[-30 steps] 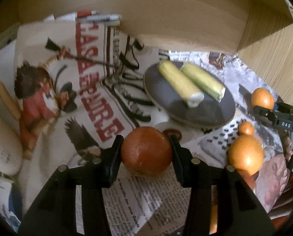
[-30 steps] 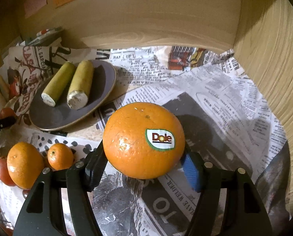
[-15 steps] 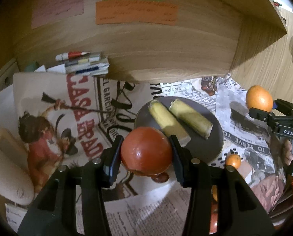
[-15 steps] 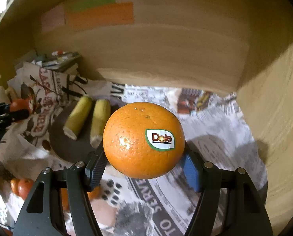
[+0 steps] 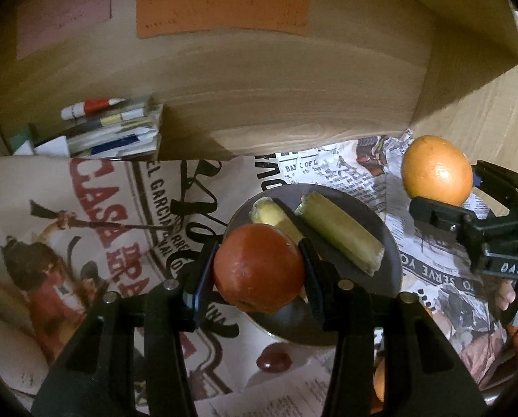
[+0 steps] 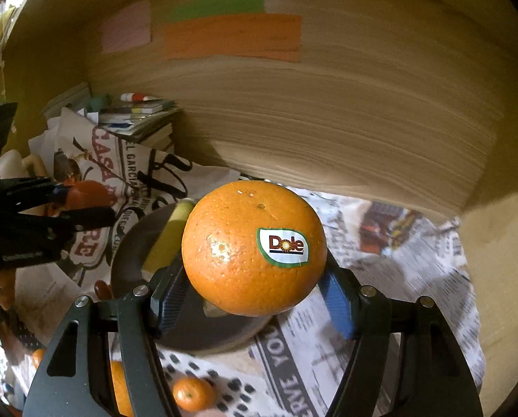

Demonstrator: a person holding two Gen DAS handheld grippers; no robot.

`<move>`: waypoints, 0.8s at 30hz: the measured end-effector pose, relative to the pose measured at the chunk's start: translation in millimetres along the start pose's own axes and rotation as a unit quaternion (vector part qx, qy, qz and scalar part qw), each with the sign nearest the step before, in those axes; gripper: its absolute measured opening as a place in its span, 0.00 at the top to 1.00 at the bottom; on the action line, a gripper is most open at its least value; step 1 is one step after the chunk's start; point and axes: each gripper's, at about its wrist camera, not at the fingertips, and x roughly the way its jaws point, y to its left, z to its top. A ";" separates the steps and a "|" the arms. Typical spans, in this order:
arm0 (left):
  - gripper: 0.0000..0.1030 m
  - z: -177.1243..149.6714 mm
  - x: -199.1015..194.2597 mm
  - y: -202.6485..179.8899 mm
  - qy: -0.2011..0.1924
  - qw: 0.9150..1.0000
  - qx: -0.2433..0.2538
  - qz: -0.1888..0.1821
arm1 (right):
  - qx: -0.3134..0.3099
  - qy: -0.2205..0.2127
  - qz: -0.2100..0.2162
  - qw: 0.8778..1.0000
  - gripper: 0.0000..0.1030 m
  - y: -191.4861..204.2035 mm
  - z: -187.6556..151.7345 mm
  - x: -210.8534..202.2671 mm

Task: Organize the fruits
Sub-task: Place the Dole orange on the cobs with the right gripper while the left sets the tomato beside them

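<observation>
While both pairs of tongs tilt downward over the paper-covered table, each has a fruit clamped between its pads: the left gripper stands part-closed on a red tomato, and the right gripper stands about half spread around a large orange with a brand sticker facing the camera. Both fruits hang in the air, clear of the surface beneath. Directly below and beyond the left tongs lies a dark plate carrying two pale green stalk pieces; the same plate shows under the right tongs too. From the left tongs, the right pair appears off to the right side at a similar height, well apart, with a fingertip of the person's hand just visible behind it. Ahead of both tongs rises a wooden wall with pink, green and orange paper notes stuck to it, and a wooden side panel closes the space to the right of the right tongs. A small stack of books and pens sits ahead and left of the left tongs, against the wall. Open newspaper lies ahead and right of the right tongs. Small oranges lie beneath the right tongs, near its left finger, and a small dark red fruit sits under the left tongs beside the plate's rim.
</observation>
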 end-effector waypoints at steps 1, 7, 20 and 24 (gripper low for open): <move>0.55 0.7 2.6 0.4 0.003 1.000 0.000 -0.002 | -0.003 0.002 0.004 1.000 0.37 2.6 2.9 4.5; 0.55 5.7 28.9 3.8 0.031 0.999 0.005 -0.007 | -0.020 0.014 0.021 0.999 0.37 13.6 9.9 24.9; 0.55 2.2 60.1 10.9 0.065 0.998 0.011 -0.023 | -0.032 0.065 0.033 0.997 0.37 17.5 21.2 70.7; 0.54 2.2 65.1 12.2 0.066 0.997 0.010 -0.026 | -0.030 0.077 0.041 0.996 0.37 18.6 22.5 78.1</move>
